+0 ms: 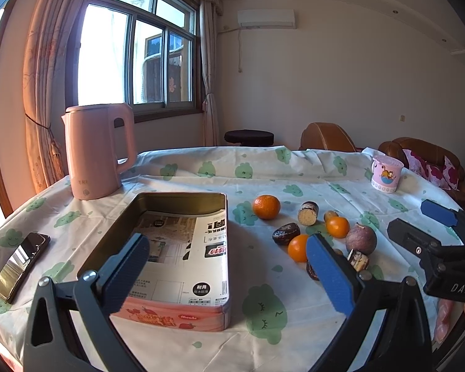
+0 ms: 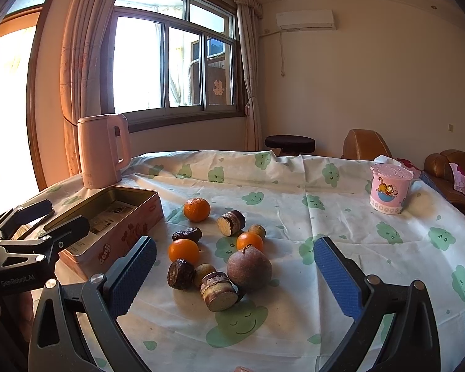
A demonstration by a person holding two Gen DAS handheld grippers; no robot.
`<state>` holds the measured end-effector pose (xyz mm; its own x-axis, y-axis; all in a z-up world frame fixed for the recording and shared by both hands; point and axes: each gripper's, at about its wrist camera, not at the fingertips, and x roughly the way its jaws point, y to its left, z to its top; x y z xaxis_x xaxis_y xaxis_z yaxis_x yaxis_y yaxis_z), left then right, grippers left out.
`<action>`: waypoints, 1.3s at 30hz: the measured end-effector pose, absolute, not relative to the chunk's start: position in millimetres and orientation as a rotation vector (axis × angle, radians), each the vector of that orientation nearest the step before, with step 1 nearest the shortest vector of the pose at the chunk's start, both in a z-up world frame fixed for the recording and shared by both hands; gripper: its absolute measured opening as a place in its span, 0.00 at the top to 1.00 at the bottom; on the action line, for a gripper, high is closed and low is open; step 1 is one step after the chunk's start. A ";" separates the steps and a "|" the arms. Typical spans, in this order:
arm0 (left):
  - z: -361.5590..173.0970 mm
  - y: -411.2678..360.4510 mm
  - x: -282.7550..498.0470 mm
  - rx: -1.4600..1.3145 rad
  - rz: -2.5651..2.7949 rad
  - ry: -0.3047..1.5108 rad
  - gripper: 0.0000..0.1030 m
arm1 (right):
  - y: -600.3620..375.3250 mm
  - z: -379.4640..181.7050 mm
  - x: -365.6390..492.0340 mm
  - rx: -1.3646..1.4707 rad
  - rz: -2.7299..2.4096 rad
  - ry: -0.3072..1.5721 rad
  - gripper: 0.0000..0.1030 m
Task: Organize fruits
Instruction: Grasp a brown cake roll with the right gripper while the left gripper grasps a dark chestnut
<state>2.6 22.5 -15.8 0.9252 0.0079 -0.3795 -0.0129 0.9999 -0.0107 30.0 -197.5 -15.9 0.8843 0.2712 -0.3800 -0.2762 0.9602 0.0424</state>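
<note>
Worktop (image 2: 294, 186) under a white cloth printed with green clouds.

Left edge: phone (image 1: 21, 265) lying flat. Far-left corner: pink kettle (image 1: 97, 152), upright. Just in front of it, open tin box (image 1: 183, 254), printed paper lining the bottom, no fruit inside.

Left claw (image 1: 229, 272): jaws wide, nothing held, hanging over the near right part of the tin.

Fruit cluster lies on the cloth right of the tin, toward the middle of the worktop:
- large mandarin (image 2: 197, 209) farthest back, near the tin's far corner
- date (image 2: 186, 235), with a small orange (image 2: 183, 251) just in front of it
- cut cane piece (image 2: 231, 222), second small orange (image 2: 250, 241), small brownish fruit (image 2: 257, 231) behind that
- near row: dark date (image 2: 180, 274), second cane piece (image 2: 218, 291), passion fruit (image 2: 249, 268), close together

Right claw (image 2: 232, 279): jaws wide, empty, above the near row.

Far-right edge: pink lidded cup (image 2: 389, 189), well apart from the fruit.
</note>
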 end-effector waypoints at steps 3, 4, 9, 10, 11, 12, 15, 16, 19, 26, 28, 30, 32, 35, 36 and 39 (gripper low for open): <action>-19.6 21.2 4.1 -0.012 0.010 0.396 0.00 | -198.2 -19.3 30.0 -0.012 0.282 0.398 0.01; -20.6 20.3 4.6 -0.011 0.010 0.398 0.00 | -198.8 -20.4 30.2 -0.011 0.282 0.400 0.01; -23.7 18.9 6.9 -0.006 0.019 0.404 0.00 | -200.0 -26.2 32.0 -0.020 0.273 0.411 0.01; -24.4 18.5 7.3 -0.001 0.026 0.403 0.00 | -199.5 -27.7 32.7 -0.026 0.273 0.416 0.01; -25.2 17.9 7.7 0.005 0.034 0.402 0.00 | -199.1 -29.4 33.6 -0.035 0.272 0.422 0.01; -26.2 17.7 8.2 0.009 0.038 0.403 0.00 | -198.8 -31.4 34.7 -0.043 0.273 0.428 0.01; -28.9 19.7 10.1 0.001 0.034 0.410 0.00 | -197.5 -37.8 37.5 -0.054 0.298 0.458 0.11; -29.3 20.5 10.8 -0.004 0.032 0.412 0.00 | -196.6 -39.8 38.6 -0.056 0.311 0.470 0.19; -29.8 21.8 11.6 -0.014 0.022 0.413 0.00 | -190.4 -45.3 42.4 -0.080 0.347 0.504 0.29; -29.2 17.2 12.3 -0.017 -0.017 0.419 0.02 | -184.6 -55.0 54.7 -0.102 0.399 0.597 0.53; -28.9 14.2 13.8 -0.019 -0.034 0.424 0.02 | -183.8 -56.5 57.2 -0.106 0.408 0.620 0.54; -28.3 9.9 15.2 -0.015 -0.051 0.427 0.05 | -180.4 -58.2 58.8 -0.122 0.415 0.635 0.54; -29.0 5.3 18.1 -0.011 -0.070 0.440 0.06 | -176.9 -60.5 62.2 -0.134 0.423 0.666 0.54; -31.1 -1.6 21.6 -0.006 -0.102 0.461 0.08 | -175.5 -65.9 71.9 -0.130 0.434 0.735 0.54; -31.6 -3.3 23.4 -0.006 -0.112 0.472 0.10 | -175.3 -67.3 74.0 -0.127 0.436 0.749 0.54; -33.6 -7.6 30.4 -0.016 -0.152 0.505 0.14 | -174.8 -68.0 74.3 -0.127 0.445 0.754 0.61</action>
